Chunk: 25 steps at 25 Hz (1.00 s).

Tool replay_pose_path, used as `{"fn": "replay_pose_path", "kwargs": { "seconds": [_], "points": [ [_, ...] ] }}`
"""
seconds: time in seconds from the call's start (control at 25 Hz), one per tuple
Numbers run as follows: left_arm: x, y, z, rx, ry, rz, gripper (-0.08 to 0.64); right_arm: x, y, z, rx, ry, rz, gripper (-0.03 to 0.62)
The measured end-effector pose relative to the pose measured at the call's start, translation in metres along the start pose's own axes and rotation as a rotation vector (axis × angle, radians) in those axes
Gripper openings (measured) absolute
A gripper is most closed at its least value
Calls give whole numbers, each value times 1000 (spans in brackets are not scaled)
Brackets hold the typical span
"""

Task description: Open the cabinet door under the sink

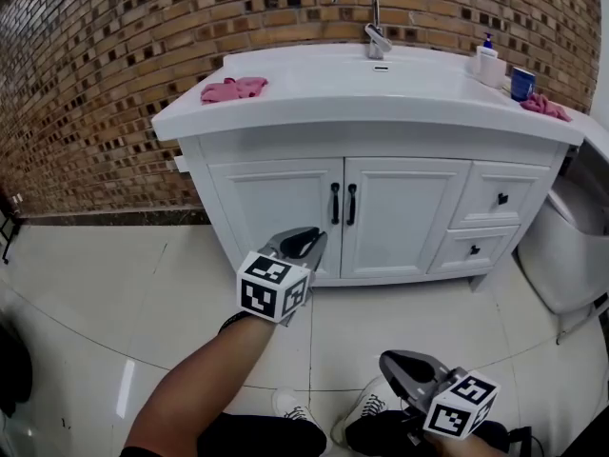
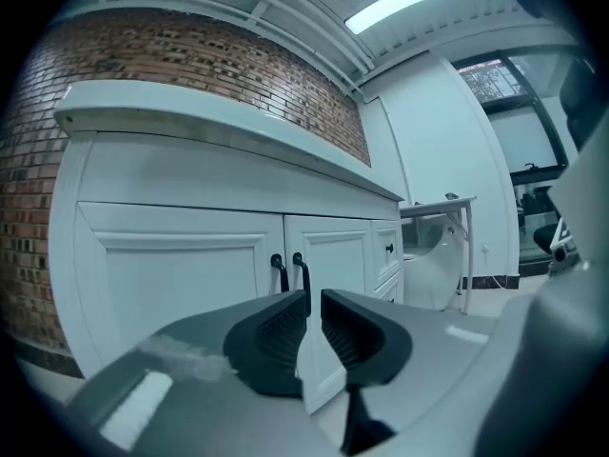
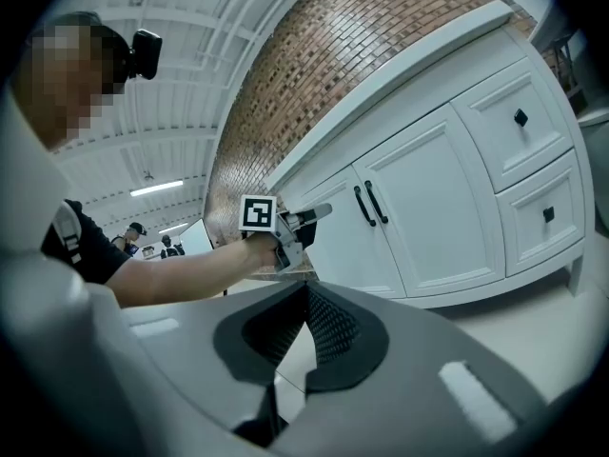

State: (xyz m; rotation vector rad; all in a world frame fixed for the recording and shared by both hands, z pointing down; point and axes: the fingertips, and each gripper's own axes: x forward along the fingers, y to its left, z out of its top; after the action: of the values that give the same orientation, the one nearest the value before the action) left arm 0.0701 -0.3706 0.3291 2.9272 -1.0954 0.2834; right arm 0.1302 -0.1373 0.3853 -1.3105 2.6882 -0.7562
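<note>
The white cabinet under the sink has two doors, left and right, both closed. Their black handles stand side by side at the centre seam. My left gripper is held out in front of the left door's lower right corner, below the handles and apart from the door. It is shut, with only a thin slit between its pads. In the left gripper view the handles show just above the left gripper. My right gripper hangs low near the floor, shut and empty.
Two small drawers sit right of the doors. On the counter are a faucet, pink cloths, a soap bottle and a blue cup. A toilet stands at the right. My shoes are on the tiled floor.
</note>
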Motion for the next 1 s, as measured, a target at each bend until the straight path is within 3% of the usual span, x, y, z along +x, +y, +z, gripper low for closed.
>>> {"fn": "replay_pose_path", "kwargs": {
  "seconds": [0.32, 0.68, 1.0],
  "points": [
    [60, 20, -6, 28, 36, 14, 63, -2, -8, -9, -8, 37, -1, 5],
    [98, 38, -4, -17, 20, 13, 81, -7, -34, -10, 10, 41, -19, 5],
    [117, 40, -8, -74, 3, 21, 61, -8, -30, -2, 4, 27, -5, 5]
  ]
}}
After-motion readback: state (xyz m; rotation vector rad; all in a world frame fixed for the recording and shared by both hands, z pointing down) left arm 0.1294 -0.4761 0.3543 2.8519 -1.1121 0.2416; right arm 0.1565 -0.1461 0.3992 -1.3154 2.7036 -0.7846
